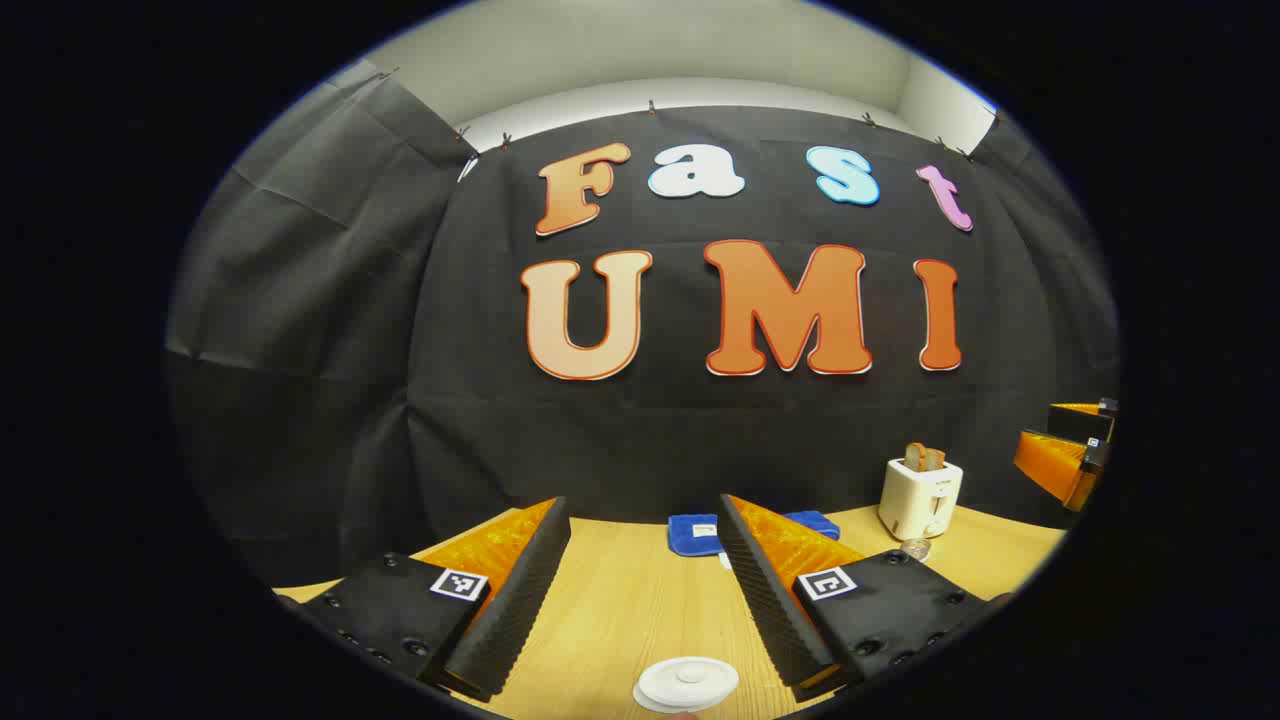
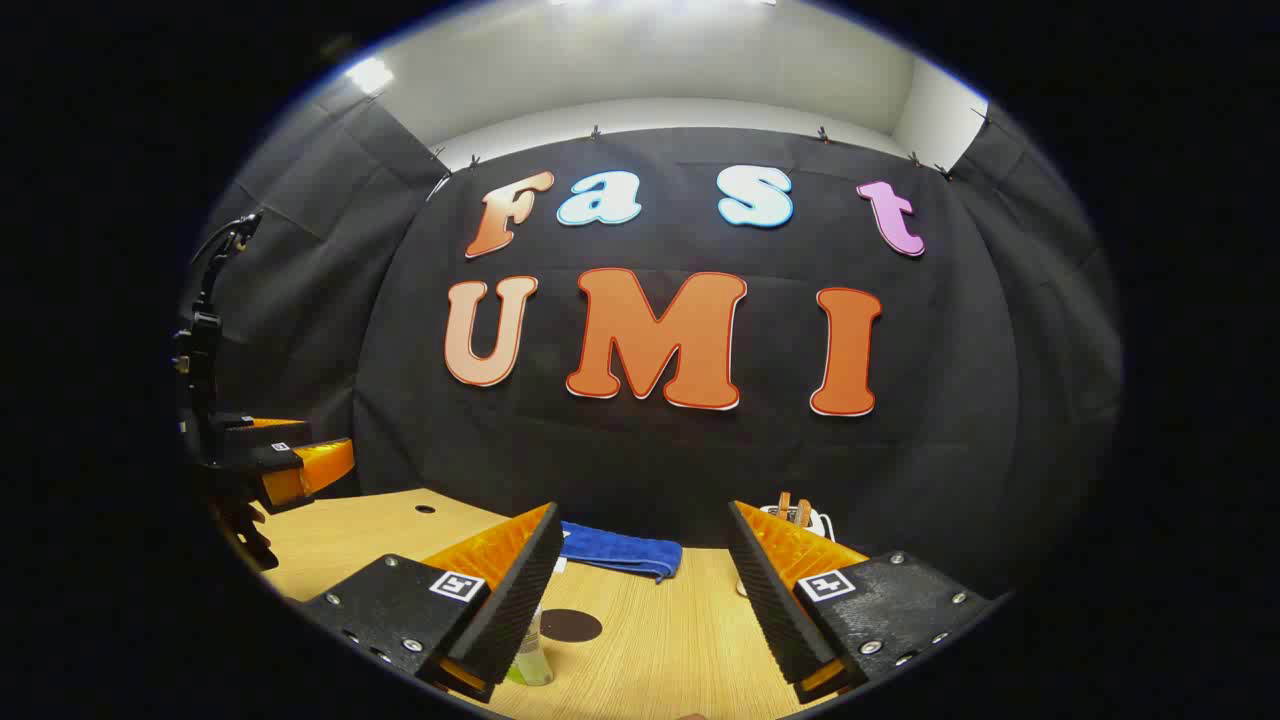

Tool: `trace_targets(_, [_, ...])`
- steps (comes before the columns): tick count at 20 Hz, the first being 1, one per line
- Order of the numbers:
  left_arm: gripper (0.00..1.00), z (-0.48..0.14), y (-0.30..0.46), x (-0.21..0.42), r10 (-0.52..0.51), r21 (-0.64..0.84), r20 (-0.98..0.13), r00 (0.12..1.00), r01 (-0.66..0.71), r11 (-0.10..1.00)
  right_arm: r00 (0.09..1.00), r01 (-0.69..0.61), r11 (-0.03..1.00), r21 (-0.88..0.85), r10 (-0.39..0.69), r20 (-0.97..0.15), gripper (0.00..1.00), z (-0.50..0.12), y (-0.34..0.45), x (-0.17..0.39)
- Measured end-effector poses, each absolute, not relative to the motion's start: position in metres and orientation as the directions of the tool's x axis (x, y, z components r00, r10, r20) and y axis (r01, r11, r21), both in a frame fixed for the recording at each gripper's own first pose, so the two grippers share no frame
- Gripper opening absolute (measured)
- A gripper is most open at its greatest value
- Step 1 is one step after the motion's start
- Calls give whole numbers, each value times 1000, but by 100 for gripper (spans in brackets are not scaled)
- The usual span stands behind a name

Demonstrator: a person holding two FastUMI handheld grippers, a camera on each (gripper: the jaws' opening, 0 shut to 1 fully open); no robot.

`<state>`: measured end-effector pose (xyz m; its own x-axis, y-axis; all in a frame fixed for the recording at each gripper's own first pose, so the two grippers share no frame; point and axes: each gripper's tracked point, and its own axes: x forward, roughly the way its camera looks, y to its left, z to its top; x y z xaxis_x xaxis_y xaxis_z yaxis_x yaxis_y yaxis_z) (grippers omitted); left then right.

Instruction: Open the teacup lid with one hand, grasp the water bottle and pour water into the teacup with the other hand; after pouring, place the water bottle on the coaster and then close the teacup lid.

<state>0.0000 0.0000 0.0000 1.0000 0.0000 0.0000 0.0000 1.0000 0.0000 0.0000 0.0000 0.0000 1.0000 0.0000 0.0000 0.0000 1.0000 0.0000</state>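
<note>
hovering over the round white teacup lid (image 1: 688, 682), left gripper (image 1: 645, 590) jaws apart | white toaster (image 1: 920, 498) holds bread | right gripper (image 2: 640, 600) spread above clear water bottle (image 2: 530, 655)

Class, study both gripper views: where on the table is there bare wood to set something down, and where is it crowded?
Bare wood lies between the white lid and the blue cloth, and left of the dark coaster toward the table edge. It is crowded around the bottle beside the coaster, and near the toaster.
</note>
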Motion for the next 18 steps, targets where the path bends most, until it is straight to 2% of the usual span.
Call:
trace_targets(7, [97,0,6,1,23,2,1,1000,-23,1000,1000,-5,1000,-29,5,2,98,-1,3,2])
trace_targets(18, [97,13,-6,-3,-10,-23,49,999,11,1000,1000,-10,1000,-5,10,1,98,1,0,1])
